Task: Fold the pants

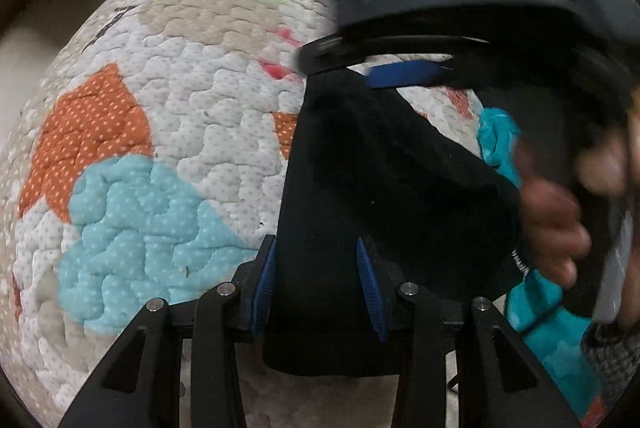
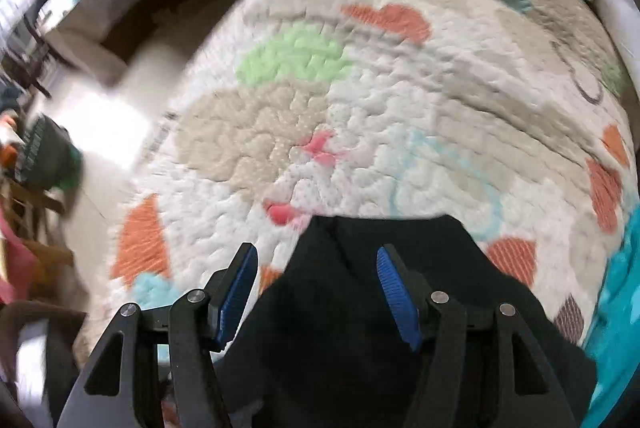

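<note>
Left wrist view: left claw [image 1: 316,288] spread apart, black pants [image 1: 380,187] between its pads, unpinched.
Right claw [image 2: 318,292]: spread over the pants' edge.
Writing: small white print right of the left claw, unreadable.
Room: open quilt [image 1: 160,127] left and ahead.

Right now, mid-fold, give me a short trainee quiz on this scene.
1. True or false: the right gripper is shut on the black fabric pants.
2. What lies under the pants? A) soft quilted patchwork mat B) wooden table C) metal tray
3. Fill in: the crumpled cloth right of the pants is ____ in colour.
Key: 1 false, its jaws stand open; 2 A; 3 teal.
</note>
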